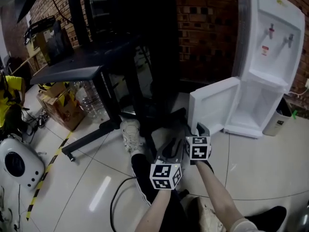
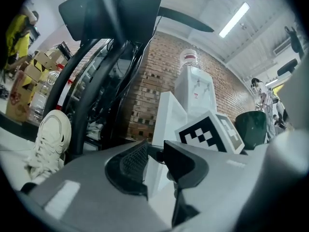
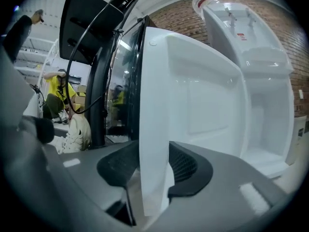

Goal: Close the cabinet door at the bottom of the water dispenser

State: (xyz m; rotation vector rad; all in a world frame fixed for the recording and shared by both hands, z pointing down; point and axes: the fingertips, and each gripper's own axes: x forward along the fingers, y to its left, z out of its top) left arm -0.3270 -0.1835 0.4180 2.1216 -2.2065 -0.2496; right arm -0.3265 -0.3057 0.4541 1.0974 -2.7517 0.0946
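The white water dispenser (image 1: 270, 47) stands against the brick wall at the right. Its bottom cabinet door (image 1: 215, 105) is swung wide open to the left, so the empty cabinet (image 3: 265, 120) shows. My right gripper (image 1: 200, 128) is at the door's free edge. In the right gripper view the door (image 3: 193, 100) runs edge-on between the jaws, and my right gripper (image 3: 154, 166) is shut on that edge. My left gripper (image 1: 171, 151) hangs just left of it, short of the door. In its own view the left gripper (image 2: 155, 161) is open and holds nothing, with the door (image 2: 166, 115) beyond.
A black desk frame (image 1: 96, 57) with a chair base stands left of the door. A white shoe (image 1: 130, 134) rests beside it. Cardboard boxes (image 1: 63, 105) and water bottles lie under the desk. A small bin (image 1: 277, 120) sits right of the dispenser. A black cable (image 1: 118, 197) crosses the tiled floor.
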